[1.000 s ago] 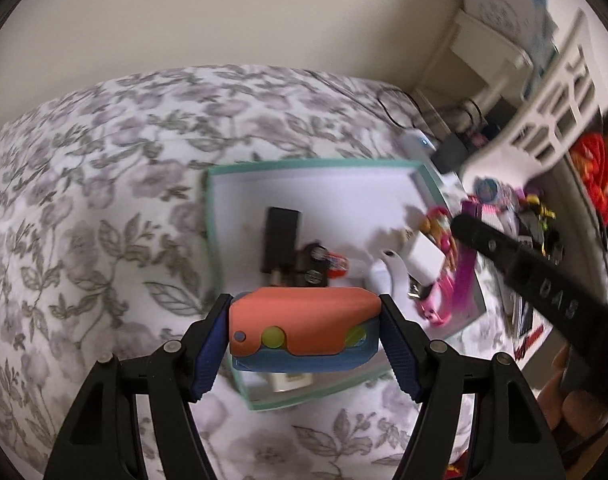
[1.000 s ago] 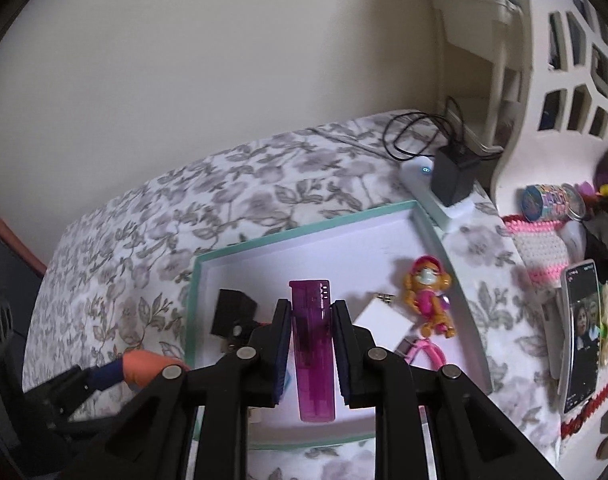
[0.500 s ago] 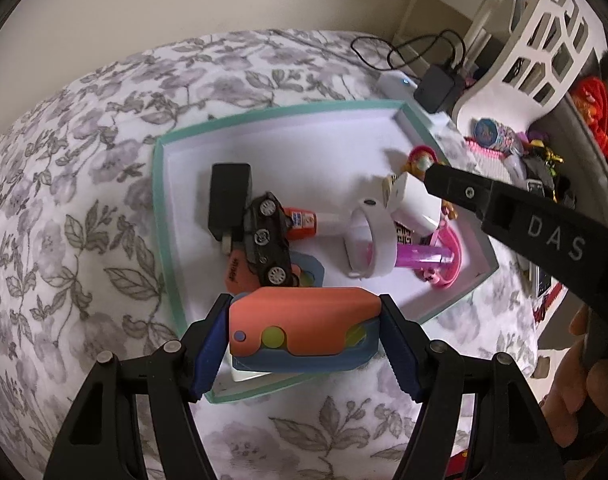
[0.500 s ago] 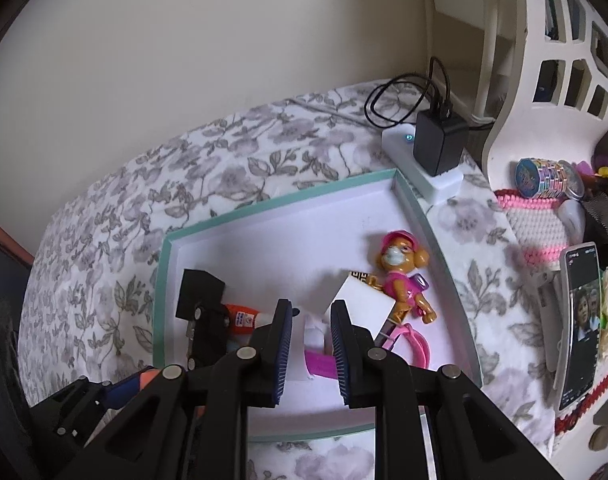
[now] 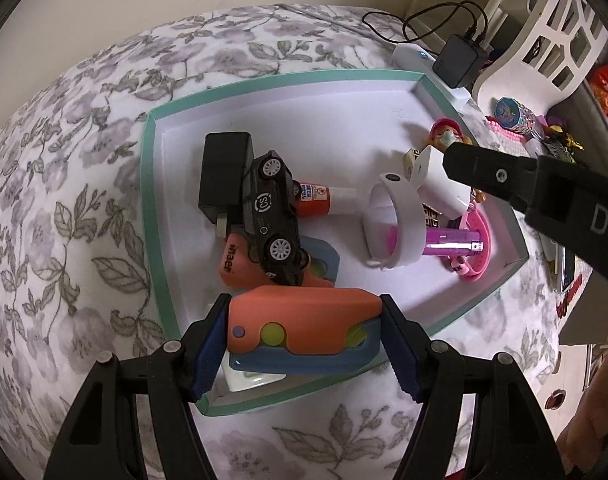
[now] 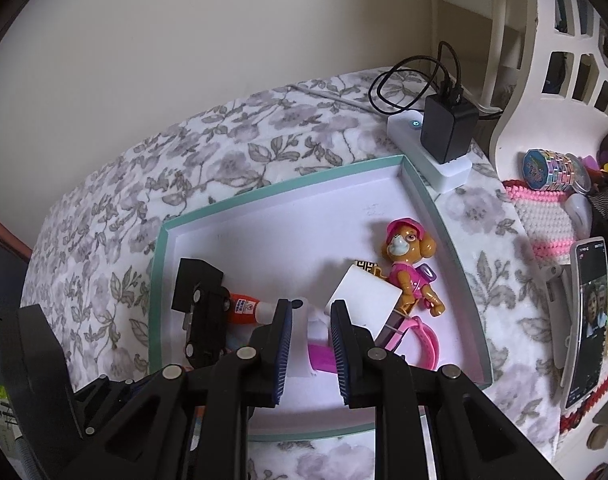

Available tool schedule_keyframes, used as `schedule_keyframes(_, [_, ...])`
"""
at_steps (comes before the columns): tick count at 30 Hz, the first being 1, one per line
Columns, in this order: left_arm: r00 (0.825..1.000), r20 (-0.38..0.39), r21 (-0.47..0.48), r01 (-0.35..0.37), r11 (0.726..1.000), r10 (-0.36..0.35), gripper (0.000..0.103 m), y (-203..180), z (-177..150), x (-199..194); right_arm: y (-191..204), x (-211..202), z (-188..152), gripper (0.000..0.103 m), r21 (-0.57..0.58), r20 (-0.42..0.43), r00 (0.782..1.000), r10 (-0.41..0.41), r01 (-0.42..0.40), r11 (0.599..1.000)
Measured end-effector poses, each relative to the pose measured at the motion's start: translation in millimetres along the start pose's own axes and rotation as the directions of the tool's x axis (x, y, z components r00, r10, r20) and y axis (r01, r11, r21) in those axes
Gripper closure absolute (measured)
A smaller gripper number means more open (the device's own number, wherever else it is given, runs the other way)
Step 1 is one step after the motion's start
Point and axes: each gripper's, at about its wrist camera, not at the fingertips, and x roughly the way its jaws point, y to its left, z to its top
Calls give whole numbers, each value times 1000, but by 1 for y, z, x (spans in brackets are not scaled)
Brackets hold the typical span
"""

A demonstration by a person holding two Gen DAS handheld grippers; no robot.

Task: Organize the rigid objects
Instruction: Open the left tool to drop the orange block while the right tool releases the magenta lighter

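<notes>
Over the near edge of the tray (image 5: 151, 184), the left gripper (image 5: 304, 344) holds an orange-and-blue toy (image 5: 304, 326) crosswise, its blue pads pressed on the toy's two short ends — a grip that keeps the long body level for setting down. The toy hangs above the tray's near-left corner, where a like orange piece (image 5: 239, 268) already lies under a black car (image 5: 273, 216), so it looks meant to join its kind. The right gripper (image 6: 310, 344) is over the near-right part of the tray with its fingers narrow and nearly shut; the pink lighter (image 5: 452, 242) lies below them through a white ring (image 5: 396, 220), and whether the pads grip it I cannot tell. A charger (image 5: 223, 176) and glue tube (image 5: 324, 200) sit along the left side, a dog figure (image 6: 408, 268) by the right edge — the far half is bare, leaving room for more.
</notes>
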Motion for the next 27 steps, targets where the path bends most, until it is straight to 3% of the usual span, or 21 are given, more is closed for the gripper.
schedule_keyframes(7, [1000,-14,3,11,1000,-11,31,-2,0,-3,0,-1,0,81,-4,2,1000,-3,3,1000])
schedule_keyframes(14, [999,24,0,35,999,-35,30,-3,4,-20,2,-10,3,81,-12,32,999,-6,6,1000])
schedule_keyframes(27, [996,92,-132,-3,991,15,30,39,12,-38,5,-10,3,82,-18,35,999,-9,10,1000])
